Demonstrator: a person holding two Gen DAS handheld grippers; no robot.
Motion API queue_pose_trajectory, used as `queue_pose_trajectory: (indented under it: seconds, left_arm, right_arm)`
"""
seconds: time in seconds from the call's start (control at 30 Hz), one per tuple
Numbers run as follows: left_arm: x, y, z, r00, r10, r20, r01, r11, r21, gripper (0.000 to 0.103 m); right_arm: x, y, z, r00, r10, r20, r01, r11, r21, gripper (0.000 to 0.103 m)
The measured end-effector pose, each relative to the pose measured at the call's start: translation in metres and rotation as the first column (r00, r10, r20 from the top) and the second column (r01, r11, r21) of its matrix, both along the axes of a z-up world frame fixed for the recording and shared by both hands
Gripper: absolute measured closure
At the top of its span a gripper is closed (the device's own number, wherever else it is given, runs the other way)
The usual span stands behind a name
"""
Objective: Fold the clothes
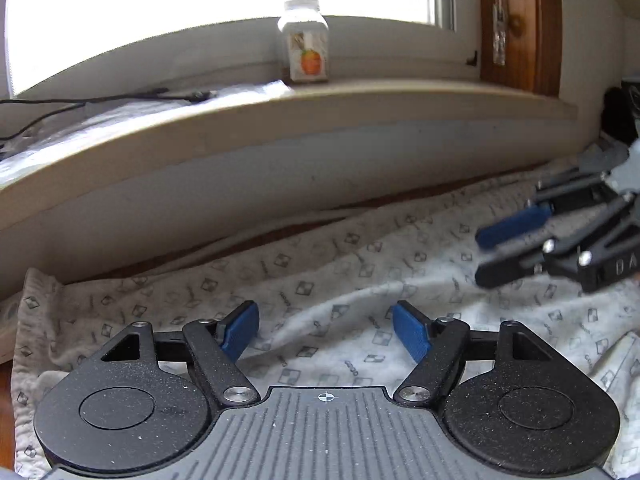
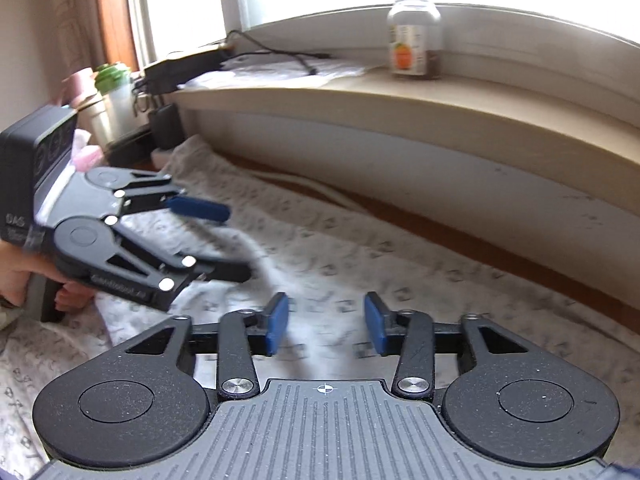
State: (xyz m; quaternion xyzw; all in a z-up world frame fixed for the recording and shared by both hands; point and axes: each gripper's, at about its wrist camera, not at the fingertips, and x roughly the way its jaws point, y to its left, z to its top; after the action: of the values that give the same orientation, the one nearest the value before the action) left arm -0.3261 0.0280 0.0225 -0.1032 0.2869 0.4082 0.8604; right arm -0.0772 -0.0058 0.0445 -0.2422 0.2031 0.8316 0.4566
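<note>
While I am hovering over it: the patterned garment (image 1: 360,272) is lying rumpled, its far edge running near the wall below the windowsill (image 1: 320,108).
Left gripper (image 1: 325,330): gaping wide, gripping nothing.
Right gripper (image 2: 326,324): tilting downward, jaws parted, empty.

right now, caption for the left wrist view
Left gripper open over the patterned garment; right gripper nearby.

The left tongs (image 1: 325,332) stand wide apart over a white patterned garment (image 1: 320,280), nothing between the blue pads (image 1: 240,332). At the right, the right tongs (image 1: 490,254) hang above the same cloth. Far off, a bottle (image 1: 305,42) stands on the windowsill (image 1: 360,116), a black cable (image 1: 100,100) to its left.
</note>
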Motion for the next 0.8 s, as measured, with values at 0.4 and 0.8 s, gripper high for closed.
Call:
queue_pose_trajectory:
  seconds: [0.4,0.8]
  left_arm:
    - [-0.007,-0.004,0.007,0.999,0.044,0.024,-0.045,0.998,0.041,0.026]
    - [-0.003,-0.004,0.004,0.999,0.042,-0.014,-0.041,0.998,0.048,0.025]
  right_arm:
    - [-0.003,-0.022,0.013,1.0,-0.002,-0.002,0.002,0.999,0.036,0.101]
    - [0.02,-0.064,0.021,0.997,0.044,-0.059,-0.044,0.999,-0.003,0.078]
